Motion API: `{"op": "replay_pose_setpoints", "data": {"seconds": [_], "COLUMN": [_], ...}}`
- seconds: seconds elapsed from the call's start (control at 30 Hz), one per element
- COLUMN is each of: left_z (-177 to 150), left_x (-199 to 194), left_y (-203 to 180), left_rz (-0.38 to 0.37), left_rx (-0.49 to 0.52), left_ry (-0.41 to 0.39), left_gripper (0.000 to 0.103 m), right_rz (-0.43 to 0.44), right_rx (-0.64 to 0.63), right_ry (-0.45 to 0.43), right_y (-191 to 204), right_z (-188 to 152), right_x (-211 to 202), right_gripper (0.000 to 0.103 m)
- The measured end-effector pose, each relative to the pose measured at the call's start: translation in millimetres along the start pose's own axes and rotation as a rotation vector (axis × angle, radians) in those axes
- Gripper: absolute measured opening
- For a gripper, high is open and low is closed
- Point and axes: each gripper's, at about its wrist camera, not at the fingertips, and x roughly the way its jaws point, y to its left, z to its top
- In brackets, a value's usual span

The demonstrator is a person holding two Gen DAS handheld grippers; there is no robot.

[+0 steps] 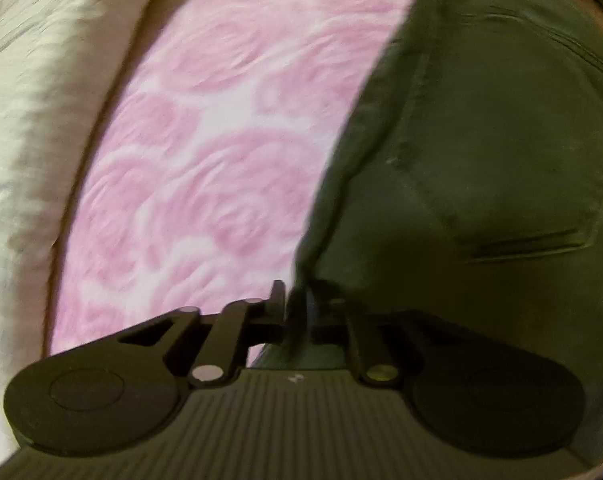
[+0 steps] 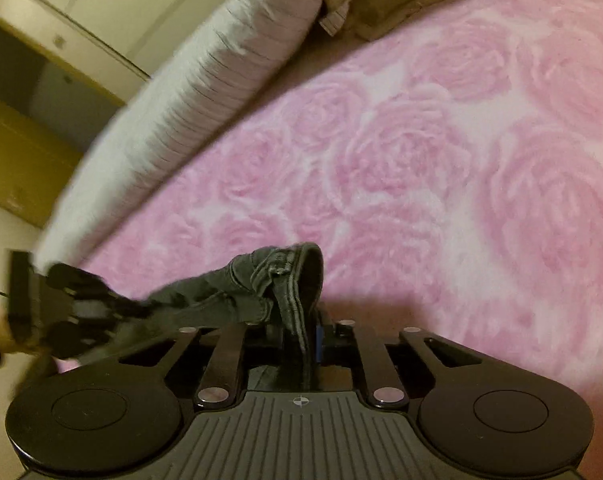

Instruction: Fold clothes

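Both tongs were pinching the dark jeans (image 2: 261, 292) above the pink rose blanket (image 2: 441, 168): right gripper (image 2: 301, 332) clamped on a bunched hem/waist edge, left gripper (image 1: 297, 312) nipping the fabric's edge w/ back pocket (image 1: 513, 184) alongside. Pale pillow (image 2: 205, 76) lay beyond.
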Motion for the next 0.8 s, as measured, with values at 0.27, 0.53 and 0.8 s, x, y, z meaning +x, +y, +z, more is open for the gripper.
{"op": "replay_pose_setpoints", "data": {"seconds": [0.27, 0.53, 0.8], "left_z": [-83, -161, -187], "left_x": [-49, -102, -95], "left_y": [0, -33, -112], "left_rz": [-0.002, -0.025, 0.059], "left_rx": [-0.029, 0.017, 0.202], "left_ry": [-0.033, -0.121, -0.221], "left_gripper": [0.015, 0.033, 0.034], "right_rz": [-0.148, -0.117, -0.042], "right_rx": [0.098, -0.053, -0.015], "right_ry": [-0.157, -0.189, -0.071], "right_y": [25, 107, 182], "right_z": [-62, -122, -174], "right_x": [-39, -62, -17], "right_gripper": [0.052, 0.052, 0.052]}}
